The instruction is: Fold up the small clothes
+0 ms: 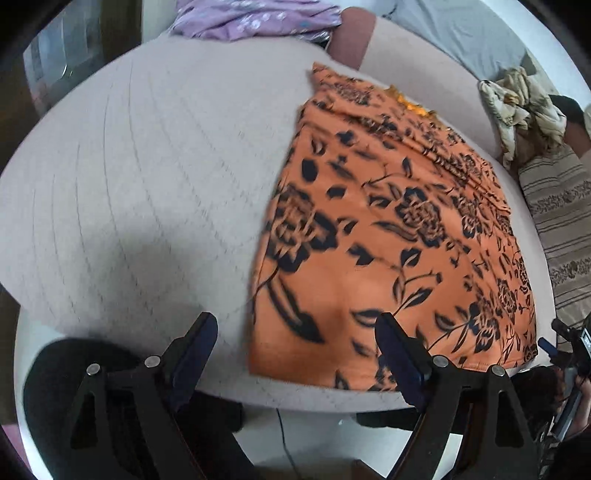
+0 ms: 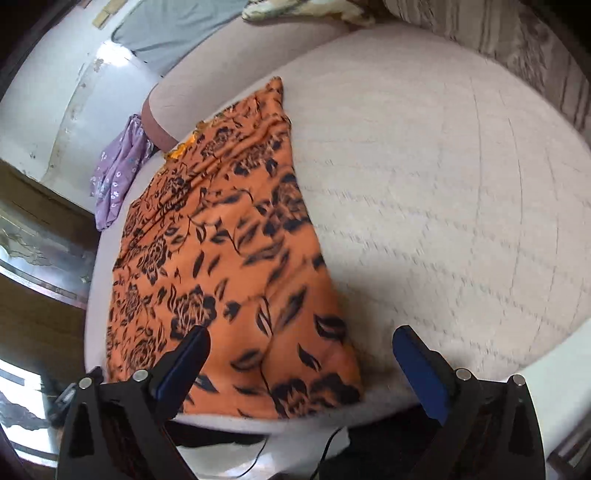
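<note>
On the quilted bed (image 1: 140, 192) our orange flowered cloth (image 1: 388, 229) lies flat, folded once we think, with more folds left, and our left claw (image 1: 295, 332) and right claw (image 2: 301, 343) hang open, holding nothing.

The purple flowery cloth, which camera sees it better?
The right wrist view: the purple flowery cloth hangs in full over the bed's edge there. The left wrist view catches only a bunched part of it, cut off by the picture's top edge.
</note>
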